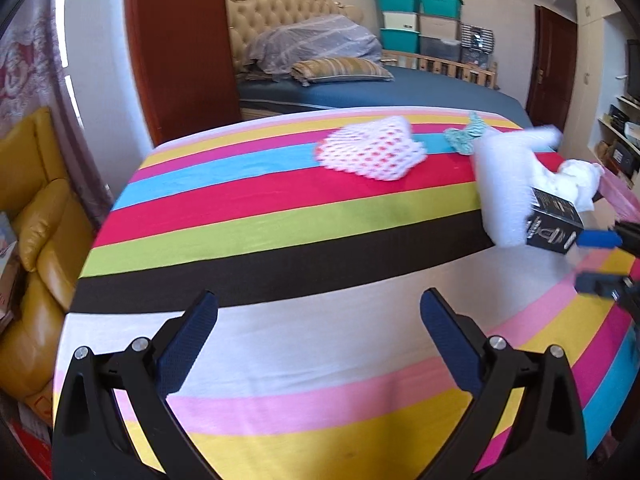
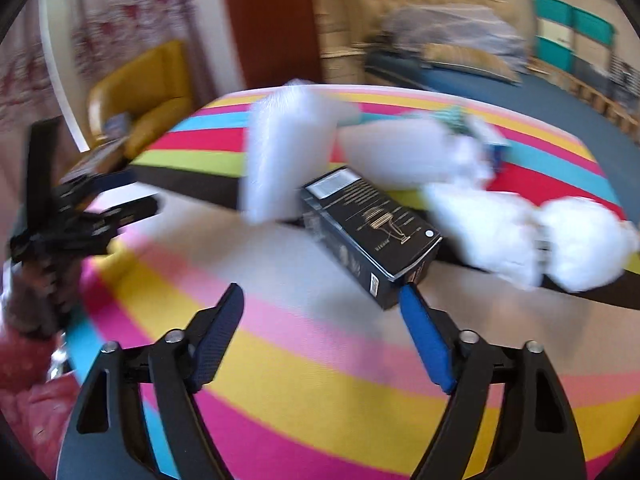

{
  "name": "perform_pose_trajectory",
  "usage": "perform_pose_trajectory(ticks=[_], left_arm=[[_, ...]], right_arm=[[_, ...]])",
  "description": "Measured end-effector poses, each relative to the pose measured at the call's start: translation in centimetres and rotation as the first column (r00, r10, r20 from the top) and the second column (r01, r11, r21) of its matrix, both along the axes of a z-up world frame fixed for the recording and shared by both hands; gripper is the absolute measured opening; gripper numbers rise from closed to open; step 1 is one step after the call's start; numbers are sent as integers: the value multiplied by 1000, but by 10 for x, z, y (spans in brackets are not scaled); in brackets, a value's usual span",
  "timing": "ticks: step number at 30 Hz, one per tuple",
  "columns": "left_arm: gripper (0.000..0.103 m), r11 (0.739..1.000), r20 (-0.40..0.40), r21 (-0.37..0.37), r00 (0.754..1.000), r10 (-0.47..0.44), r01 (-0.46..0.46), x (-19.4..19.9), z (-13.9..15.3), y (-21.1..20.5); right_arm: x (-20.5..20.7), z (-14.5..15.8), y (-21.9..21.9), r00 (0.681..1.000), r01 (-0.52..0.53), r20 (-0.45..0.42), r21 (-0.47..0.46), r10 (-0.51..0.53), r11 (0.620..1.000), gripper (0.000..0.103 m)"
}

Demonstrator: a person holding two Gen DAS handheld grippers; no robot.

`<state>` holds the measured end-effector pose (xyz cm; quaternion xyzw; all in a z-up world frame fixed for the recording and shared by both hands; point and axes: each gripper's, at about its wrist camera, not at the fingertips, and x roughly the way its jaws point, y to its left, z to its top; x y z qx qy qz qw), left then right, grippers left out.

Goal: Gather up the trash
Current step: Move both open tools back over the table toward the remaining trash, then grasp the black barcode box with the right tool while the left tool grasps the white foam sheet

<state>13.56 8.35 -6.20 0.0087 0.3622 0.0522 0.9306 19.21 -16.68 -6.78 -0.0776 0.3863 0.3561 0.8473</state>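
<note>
Desk (image 1: 280,320) covered by a cloth in bright stripes; trash is gathered toward its far right part as seen from the left wrist view.

Left gripper (image 1: 318,304): jaws spread wide, nothing held between them, poised above the white stripe of the cloth. The trash lies well ahead of it and to its right.

Right gripper (image 2: 320,296): jaws spread wide, nothing clamped. Its blue right finger (image 2: 426,340) is seen just at the near end of the black box (image 2: 372,232); contact cannot be told through the blur. In the left wrist view the same gripper (image 1: 598,258) enters from the right edge, its fingertips beside the box (image 1: 554,222).

Trash noted:
- Black box, lying flat and skewed across the dark stripe and the white stripe.
- White foam sheet (image 1: 504,184), curled, just behind the box and touching it; in the right wrist view (image 2: 284,156) it stands to the left of the box.
- Crumpled white tissue (image 1: 576,184), beside the box on the right; blurred in the right wrist view (image 2: 528,236).
- White foam fruit net (image 1: 372,152), lying alone farther left on the pink and blue stripes, apart from the rest.
- Teal scrap (image 1: 466,136), behind the foam sheet near the far edge.

Beyond the desk: a bed (image 1: 380,88) and a yellow armchair (image 1: 36,216).
</note>
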Motion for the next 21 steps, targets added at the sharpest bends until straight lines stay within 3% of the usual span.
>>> perform_pose_trajectory(ticks=[3, 10, 17, 20, 21], left_arm=[[98, 1000, -8, -10, 1000, 20, -20, -5, 1, 8], [98, 998, -12, -69, 1000, -9, 8, -11, 3, 9], [98, 990, -37, -133, 998, -46, 40, -9, -3, -5], [98, 987, -44, -151, 997, -56, 49, -11, -3, -7], [98, 985, -46, -162, 997, -58, 50, -10, -3, -10]], right_arm=[[-8, 3, 9, 999, -4, 45, -39, 5, 999, 62], [13, 9, 2, 992, 104, 86, -80, -97, 991, 65], [39, -5, 25, 995, 87, 62, -130, -80, 988, 65], [36, -8, 31, 996, 75, 61, -129, -67, 989, 52], [33, -9, 32, 996, 73, 66, -137, -65, 988, 42]])
